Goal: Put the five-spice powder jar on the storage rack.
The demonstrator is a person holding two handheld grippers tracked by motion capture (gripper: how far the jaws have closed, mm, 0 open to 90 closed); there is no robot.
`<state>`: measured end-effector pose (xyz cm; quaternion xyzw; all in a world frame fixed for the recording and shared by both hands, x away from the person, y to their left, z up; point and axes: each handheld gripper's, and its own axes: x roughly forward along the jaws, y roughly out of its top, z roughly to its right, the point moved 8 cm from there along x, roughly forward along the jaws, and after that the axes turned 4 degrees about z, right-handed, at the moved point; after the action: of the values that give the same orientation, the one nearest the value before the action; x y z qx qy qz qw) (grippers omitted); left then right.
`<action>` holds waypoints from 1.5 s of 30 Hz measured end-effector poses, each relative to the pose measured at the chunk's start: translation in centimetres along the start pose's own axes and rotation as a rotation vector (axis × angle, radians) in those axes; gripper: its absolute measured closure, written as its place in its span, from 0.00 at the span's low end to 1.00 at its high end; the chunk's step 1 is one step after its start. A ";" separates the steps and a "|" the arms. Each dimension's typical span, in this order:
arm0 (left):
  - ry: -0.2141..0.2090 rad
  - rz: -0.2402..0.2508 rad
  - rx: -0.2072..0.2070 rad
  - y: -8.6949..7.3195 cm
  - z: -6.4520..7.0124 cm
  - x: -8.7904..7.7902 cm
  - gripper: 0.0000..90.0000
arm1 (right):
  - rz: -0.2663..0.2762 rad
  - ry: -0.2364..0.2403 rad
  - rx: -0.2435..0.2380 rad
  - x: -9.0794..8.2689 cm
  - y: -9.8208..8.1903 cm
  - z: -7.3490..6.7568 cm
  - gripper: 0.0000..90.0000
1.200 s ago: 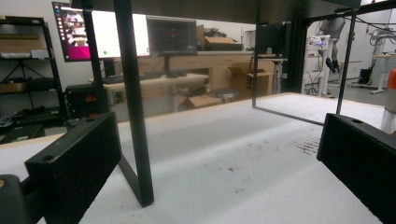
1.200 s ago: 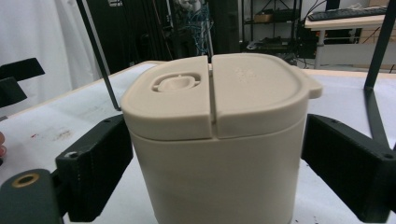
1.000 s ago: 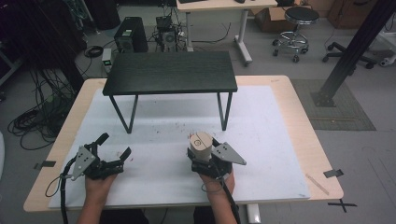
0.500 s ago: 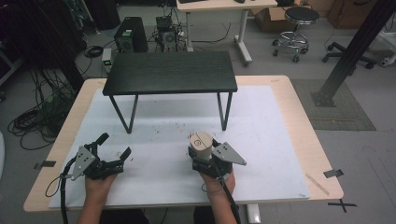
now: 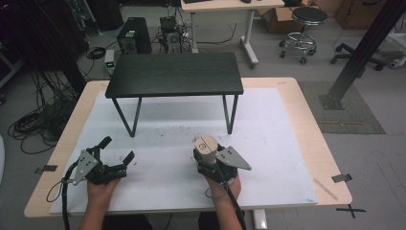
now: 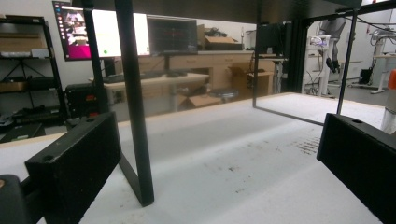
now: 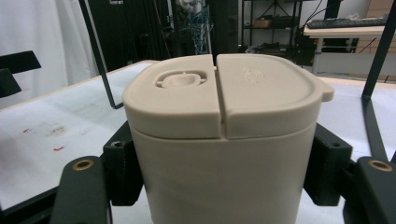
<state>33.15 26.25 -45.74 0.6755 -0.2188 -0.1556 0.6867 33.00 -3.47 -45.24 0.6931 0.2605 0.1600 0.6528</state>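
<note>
High view: my right claw [image 5: 207, 154] is clamped on a beige lidded container [image 5: 206, 145] at about five o'clock on the white tabletop [image 5: 287, 143], jaws pressing both its sides. My left claw [image 5: 116, 154], at seven o'clock, gapes wide and holds nothing. A black stand [image 5: 174, 75] sits at twelve o'clock.
</note>
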 end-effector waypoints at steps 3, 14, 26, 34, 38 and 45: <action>0.000 -0.001 -0.001 0.0 0.0 0.0 0.00 | -0.001 -0.010 -0.016 0.0 0.0 0.0 0.34; 0.000 0.000 0.000 0.0 0.0 0.0 0.00 | -0.005 -0.014 -0.029 -0.2 0.1 0.0 0.35; 0.001 -0.002 -0.001 0.0 0.0 0.0 0.00 | 0.006 0.050 -0.055 -1.0 2.5 0.0 0.35; 0.002 -0.002 -0.002 0.0 0.0 0.0 0.00 | 0.000 0.117 -0.090 -1.3 5.0 0.0 0.35; 0.002 -0.002 -0.002 0.0 0.0 0.0 0.00 | -0.001 0.166 -0.086 -1.4 6.4 0.0 0.35; 0.003 -0.002 -0.002 0.0 0.0 0.0 0.00 | 0.003 0.206 -0.105 -1.4 8.3 -0.1 0.35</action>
<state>33.17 26.28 -45.76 0.6753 -0.2172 -0.1556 0.6874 33.09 -4.25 -36.84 0.6381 0.3165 0.2447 0.6579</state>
